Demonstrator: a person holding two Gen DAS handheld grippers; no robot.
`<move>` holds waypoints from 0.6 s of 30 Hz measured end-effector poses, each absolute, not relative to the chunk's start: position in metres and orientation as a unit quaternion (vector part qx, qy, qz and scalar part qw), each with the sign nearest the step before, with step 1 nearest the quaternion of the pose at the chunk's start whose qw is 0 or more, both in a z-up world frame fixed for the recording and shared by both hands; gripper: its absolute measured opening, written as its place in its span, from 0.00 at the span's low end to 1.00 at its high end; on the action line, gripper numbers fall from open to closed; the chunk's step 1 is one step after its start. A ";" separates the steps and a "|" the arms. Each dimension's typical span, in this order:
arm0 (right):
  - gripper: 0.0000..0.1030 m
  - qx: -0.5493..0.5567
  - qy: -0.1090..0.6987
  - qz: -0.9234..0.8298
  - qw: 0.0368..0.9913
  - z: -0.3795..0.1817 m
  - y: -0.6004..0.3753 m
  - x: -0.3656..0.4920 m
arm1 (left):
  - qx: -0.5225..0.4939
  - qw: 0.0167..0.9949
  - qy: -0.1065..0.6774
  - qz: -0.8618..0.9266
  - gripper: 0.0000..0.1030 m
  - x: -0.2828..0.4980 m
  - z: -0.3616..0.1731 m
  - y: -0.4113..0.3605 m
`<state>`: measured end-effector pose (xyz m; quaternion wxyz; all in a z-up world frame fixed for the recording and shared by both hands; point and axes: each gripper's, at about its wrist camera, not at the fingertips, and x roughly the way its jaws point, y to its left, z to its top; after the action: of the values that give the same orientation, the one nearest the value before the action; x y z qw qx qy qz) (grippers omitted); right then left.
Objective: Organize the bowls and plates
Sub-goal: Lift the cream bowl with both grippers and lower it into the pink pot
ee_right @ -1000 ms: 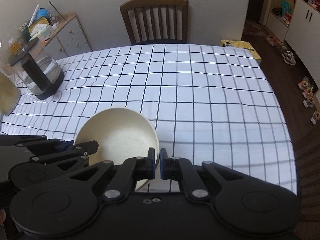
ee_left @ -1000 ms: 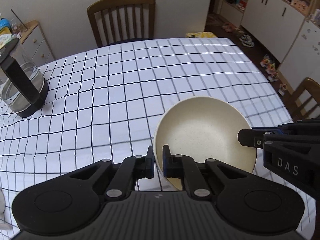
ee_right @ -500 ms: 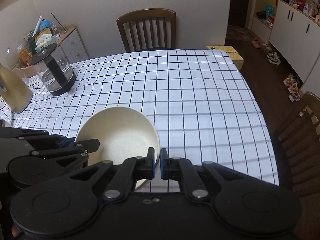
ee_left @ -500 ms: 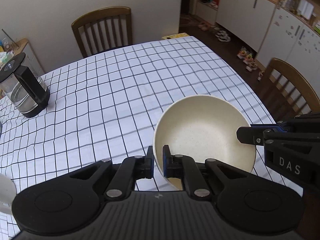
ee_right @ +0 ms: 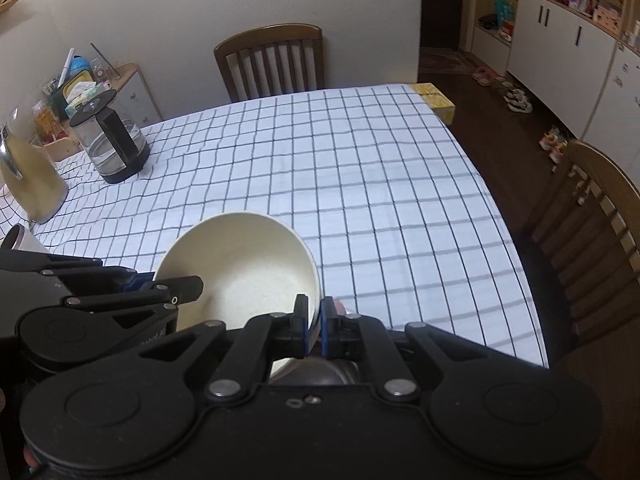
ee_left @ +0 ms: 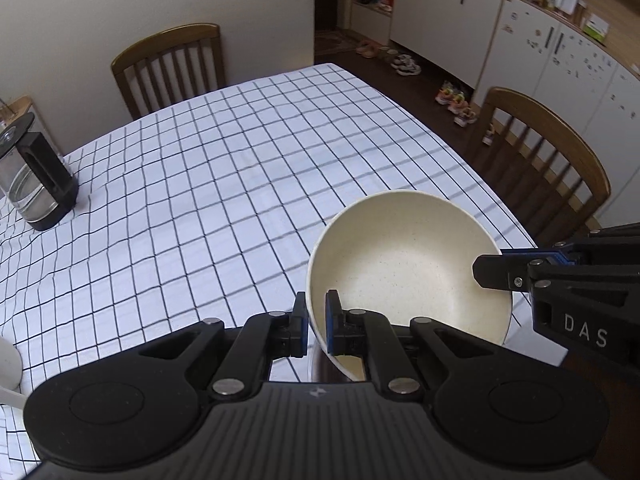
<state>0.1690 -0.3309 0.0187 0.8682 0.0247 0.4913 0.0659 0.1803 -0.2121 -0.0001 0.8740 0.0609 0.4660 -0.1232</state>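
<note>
pinching opposite sides of the cream bowl (ee_left: pixel 404 268), the left gripper (ee_left: pixel 316 322) and right gripper (ee_right: pixel 314 326) each clamp its rim, holding it tilted above the checked tablecloth (ee_left: pixel 224 184), lower right of the left view.

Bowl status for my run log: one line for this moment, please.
bowl: held above table | left hand-held gripper: shut on rim | right hand-held gripper: shut on rim

A glass kettle (ee_right: pixel 110 146) stands at nine o'clock on the checked tablecloth (ee_right: pixel 320 184); a wooden chair (ee_right: pixel 272 62) waits at twelve, another chair (ee_left: pixel 540 164) at three.
</note>
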 end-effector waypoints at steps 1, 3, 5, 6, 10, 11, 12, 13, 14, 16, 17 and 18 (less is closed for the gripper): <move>0.06 0.027 0.492 0.063 0.868 0.018 -0.332 0.165 | 0.062 0.873 0.467 -0.127 0.07 0.177 -0.002 -0.214; 0.06 0.028 0.494 0.057 0.867 0.015 -0.336 0.154 | 0.065 0.871 0.468 -0.133 0.07 0.170 -0.008 -0.218; 0.06 0.030 0.496 0.051 0.866 0.010 -0.338 0.146 | 0.069 0.871 0.467 -0.137 0.07 0.165 -0.014 -0.222; 0.06 0.031 0.497 0.049 0.866 0.007 -0.340 0.143 | 0.073 0.871 0.466 -0.139 0.07 0.162 -0.016 -0.224; 0.06 0.037 0.501 0.040 0.864 -0.004 -0.345 0.130 | 0.093 0.870 0.462 -0.144 0.07 0.152 -0.030 -0.232; 0.06 0.039 0.503 0.039 0.863 -0.008 -0.345 0.128 | 0.099 0.870 0.461 -0.145 0.07 0.150 -0.034 -0.233; 0.06 0.040 0.506 0.038 0.861 -0.012 -0.346 0.126 | 0.102 0.869 0.461 -0.147 0.07 0.149 -0.038 -0.234; 0.06 0.039 0.508 0.037 0.860 -0.015 -0.346 0.124 | 0.107 0.869 0.461 -0.147 0.07 0.147 -0.042 -0.236; 0.06 0.038 0.510 0.035 0.859 -0.019 -0.346 0.122 | 0.112 0.868 0.461 -0.146 0.07 0.146 -0.046 -0.238; 0.06 0.034 0.513 0.034 0.857 -0.026 -0.346 0.118 | 0.119 0.867 0.460 -0.149 0.07 0.143 -0.053 -0.240; 0.06 0.030 0.513 0.033 0.857 -0.029 -0.345 0.116 | 0.124 0.866 0.460 -0.150 0.07 0.142 -0.056 -0.241; 0.07 0.028 0.514 0.031 0.857 -0.032 -0.345 0.115 | 0.127 0.866 0.460 -0.150 0.07 0.141 -0.060 -0.242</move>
<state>0.1145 -0.3449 -0.0321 0.8565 0.0275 0.5144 0.0313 0.1412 -0.2423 -0.0600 0.8658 0.1272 0.4603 -0.1497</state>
